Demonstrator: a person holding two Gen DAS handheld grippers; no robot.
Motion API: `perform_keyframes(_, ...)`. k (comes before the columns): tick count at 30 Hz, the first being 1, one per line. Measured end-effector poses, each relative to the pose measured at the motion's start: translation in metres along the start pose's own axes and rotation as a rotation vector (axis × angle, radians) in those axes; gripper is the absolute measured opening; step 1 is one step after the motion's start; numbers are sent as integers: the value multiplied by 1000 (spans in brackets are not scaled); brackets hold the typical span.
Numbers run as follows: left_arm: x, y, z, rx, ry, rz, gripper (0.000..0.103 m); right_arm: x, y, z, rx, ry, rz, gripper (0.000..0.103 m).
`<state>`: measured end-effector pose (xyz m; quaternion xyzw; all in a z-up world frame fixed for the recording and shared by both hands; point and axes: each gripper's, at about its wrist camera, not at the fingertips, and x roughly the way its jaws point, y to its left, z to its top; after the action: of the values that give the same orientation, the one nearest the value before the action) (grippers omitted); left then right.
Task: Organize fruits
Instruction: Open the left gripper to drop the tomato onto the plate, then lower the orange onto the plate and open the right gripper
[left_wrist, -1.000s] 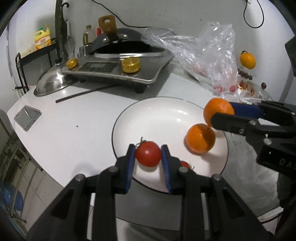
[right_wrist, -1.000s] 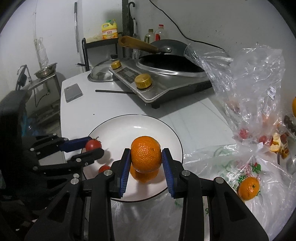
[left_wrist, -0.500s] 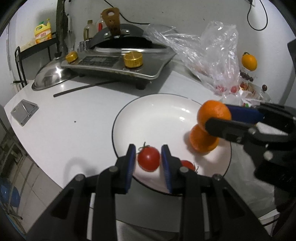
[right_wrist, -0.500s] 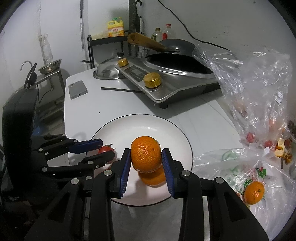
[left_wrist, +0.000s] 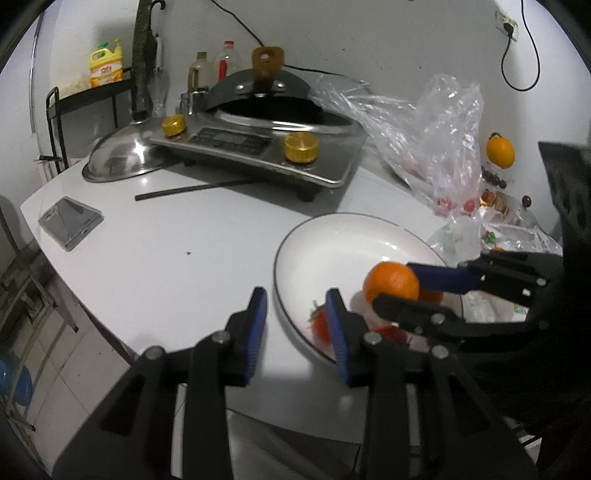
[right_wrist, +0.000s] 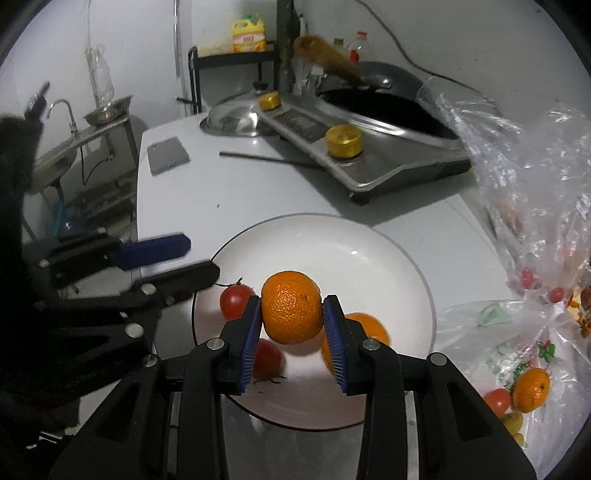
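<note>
A white plate (right_wrist: 388, 254) (left_wrist: 332, 243) sits near the table's front edge. On it lie two red tomatoes (right_wrist: 234, 301) (right_wrist: 267, 360) and an orange (right_wrist: 371, 326). My right gripper (right_wrist: 293, 319) is shut on a second orange (right_wrist: 291, 306) and holds it just above the plate; it also shows in the left wrist view (left_wrist: 391, 282). My left gripper (left_wrist: 295, 321) is open and empty, left of the plate's rim, with a tomato (left_wrist: 320, 326) just behind its right finger. It shows in the right wrist view (right_wrist: 177, 262) too.
An induction cooker (left_wrist: 258, 147) with a wok stands at the back, a steel lid (left_wrist: 122, 158) and a chopstick (left_wrist: 192, 190) beside it. A phone (left_wrist: 70, 221) lies at the left. Plastic bags with more fruit (right_wrist: 528, 384) sit to the right.
My left gripper has opened, let go of the tomato onto the plate and drawn back to the left. My right gripper has lowered the orange over the plate.
</note>
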<state>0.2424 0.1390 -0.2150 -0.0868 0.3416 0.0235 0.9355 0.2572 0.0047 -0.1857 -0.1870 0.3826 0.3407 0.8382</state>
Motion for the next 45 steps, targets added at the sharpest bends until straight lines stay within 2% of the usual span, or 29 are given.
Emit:
perform_keyframes(7, 3, 10, -4, -20, 15, 15, 36, 16, 9, 0, -6, 39, -5, 36)
perform_keyframes(8, 3, 11, -4, -21, 14, 12, 39, 17, 9, 1, -7, 40, -7, 36)
perform_keyframes(9, 4, 11, -4, -23, 15, 12, 50, 18, 9, 1, -9, 42, -11, 36)
perform_keyframes(11, 3, 14, -5, -36, 9, 20, 53, 19, 10, 0, -8, 45, -13, 36)
perform_keyframes(27, -4, 12, -9, -31, 10, 22, 53, 13, 10, -2, -2, 45, -40, 37)
perform_keyframes(30, -8, 10, -10, -28, 5, 21, 53, 10, 10, -3, 3, 44, -50, 39)
perform_keyframes(45, -32, -14, -15, 3, -28, 7, 53, -32, 4, -16, 28, -14, -82, 40)
